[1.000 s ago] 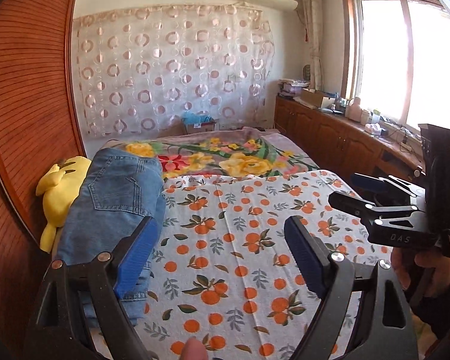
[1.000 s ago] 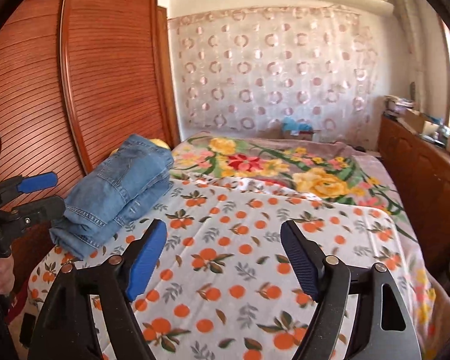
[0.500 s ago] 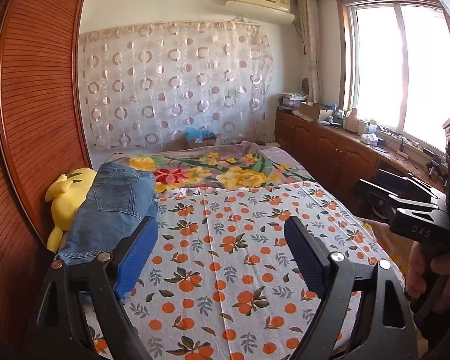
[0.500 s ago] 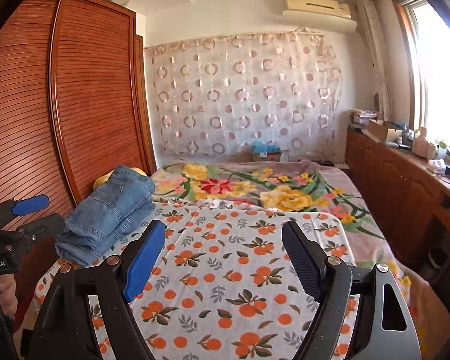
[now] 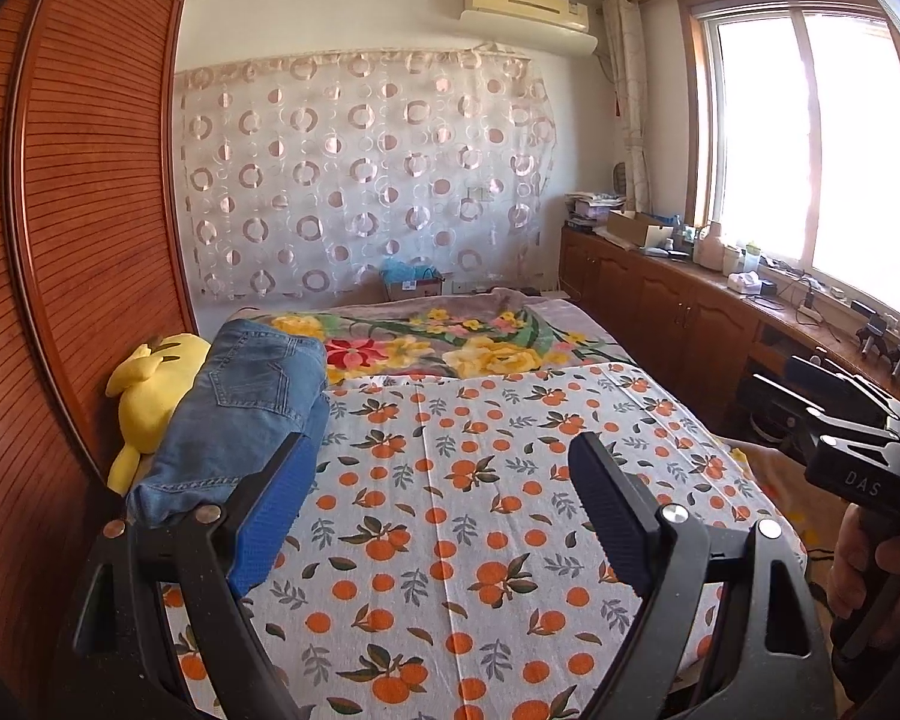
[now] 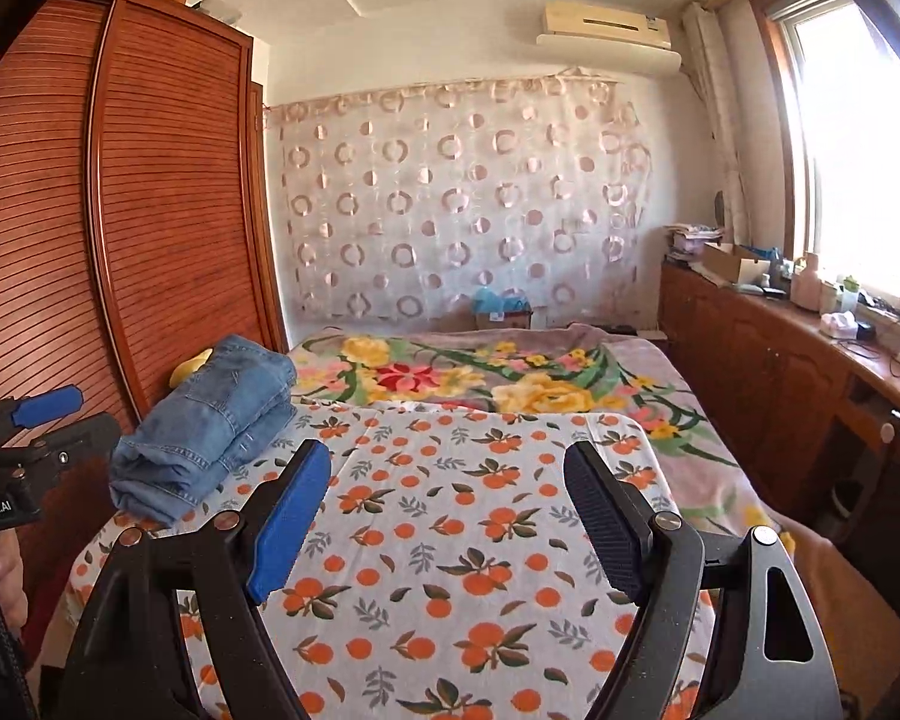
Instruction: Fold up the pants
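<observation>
**Folded jeans at the bed's left edge, both grippers empty**

The folded pants (image 5: 240,414) lie in a compact denim stack on the left edge of the bed (image 5: 480,510), on the orange-print sheet (image 6: 450,540), beside the wooden wardrobe (image 5: 78,240). A yellow plush toy (image 5: 150,384) sits just behind them, touching the denim. The left gripper (image 5: 444,516) hangs above the near end of the bed, jaws spread wide with nothing between them. The right gripper (image 6: 444,516) is likewise spread wide and empty, held over the near edge. A floral blanket (image 6: 510,378) covers the far half of the bed
</observation>
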`<action>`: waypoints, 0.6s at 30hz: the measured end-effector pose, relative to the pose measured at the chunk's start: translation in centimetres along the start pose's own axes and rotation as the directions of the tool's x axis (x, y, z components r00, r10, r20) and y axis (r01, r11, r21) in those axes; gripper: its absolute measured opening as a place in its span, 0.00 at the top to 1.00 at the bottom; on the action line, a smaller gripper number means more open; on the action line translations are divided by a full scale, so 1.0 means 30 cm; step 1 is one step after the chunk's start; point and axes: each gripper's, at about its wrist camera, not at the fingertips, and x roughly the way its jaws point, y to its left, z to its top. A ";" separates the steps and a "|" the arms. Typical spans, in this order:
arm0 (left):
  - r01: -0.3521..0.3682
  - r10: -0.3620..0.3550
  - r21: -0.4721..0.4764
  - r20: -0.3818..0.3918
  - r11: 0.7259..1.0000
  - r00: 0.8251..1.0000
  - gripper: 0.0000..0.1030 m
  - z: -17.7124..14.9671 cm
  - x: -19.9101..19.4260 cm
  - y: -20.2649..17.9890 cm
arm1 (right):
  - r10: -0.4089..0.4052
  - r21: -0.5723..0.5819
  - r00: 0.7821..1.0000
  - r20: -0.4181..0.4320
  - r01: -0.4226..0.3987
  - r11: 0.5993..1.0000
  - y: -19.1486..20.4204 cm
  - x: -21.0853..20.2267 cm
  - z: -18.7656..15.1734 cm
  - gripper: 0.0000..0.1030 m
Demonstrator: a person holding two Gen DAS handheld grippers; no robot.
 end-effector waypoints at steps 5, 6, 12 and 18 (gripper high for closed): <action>-0.012 0.012 -0.005 -0.015 1.000 1.000 0.16 -0.034 0.006 0.009 | -0.007 0.004 1.000 -0.013 0.007 1.000 -0.006 -0.009 -0.040 0.21; -0.013 0.012 -0.006 -0.017 1.000 1.000 0.16 -0.039 0.007 0.009 | -0.004 0.004 1.000 -0.017 0.004 1.000 -0.005 -0.010 -0.044 0.21; -0.014 0.014 -0.020 -0.029 1.000 0.999 0.16 -0.058 0.017 0.017 | 0.001 0.011 1.000 -0.029 0.000 1.000 -0.024 -0.011 -0.037 0.21; -0.017 0.017 -0.019 -0.027 1.000 0.999 0.16 -0.059 0.018 0.020 | 0.003 0.010 1.000 -0.027 -0.003 1.000 -0.032 -0.018 -0.040 0.21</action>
